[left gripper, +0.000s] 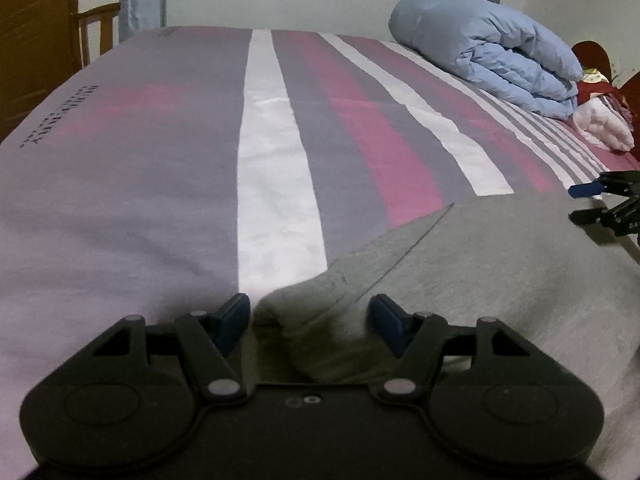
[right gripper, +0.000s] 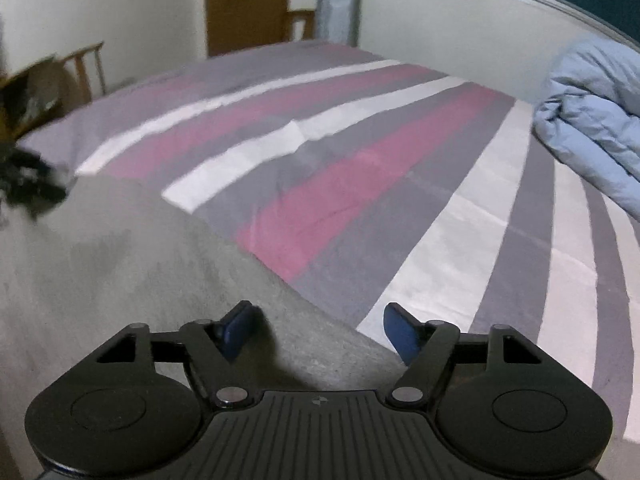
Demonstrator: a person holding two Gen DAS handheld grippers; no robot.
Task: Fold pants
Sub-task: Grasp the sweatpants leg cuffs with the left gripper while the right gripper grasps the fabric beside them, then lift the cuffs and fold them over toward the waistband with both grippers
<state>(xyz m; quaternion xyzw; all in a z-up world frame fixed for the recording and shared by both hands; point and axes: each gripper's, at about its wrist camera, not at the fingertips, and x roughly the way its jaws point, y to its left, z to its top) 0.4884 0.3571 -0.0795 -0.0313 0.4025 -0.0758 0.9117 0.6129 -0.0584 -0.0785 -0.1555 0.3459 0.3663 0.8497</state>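
Observation:
Grey pants [left gripper: 480,264] lie flat on the striped bed sheet [left gripper: 272,140]. In the left wrist view my left gripper [left gripper: 310,320] is open, its blue fingertips either side of a bunched corner of the pants at the garment's left end. My right gripper shows at the far right edge [left gripper: 588,200], open over the pants' far end. In the right wrist view my right gripper [right gripper: 320,334] is open above the edge of the pants [right gripper: 120,264], one finger over the cloth, one over the sheet [right gripper: 360,184]. The left gripper [right gripper: 28,184] is a dark blur at the left.
A rolled light-blue duvet [left gripper: 492,56] lies at the head of the bed, also in the right wrist view [right gripper: 596,140]. A pink-white pillow [left gripper: 604,124] lies beside it. A wooden chair [right gripper: 86,68] and a wooden door [right gripper: 246,4] stand beyond the bed.

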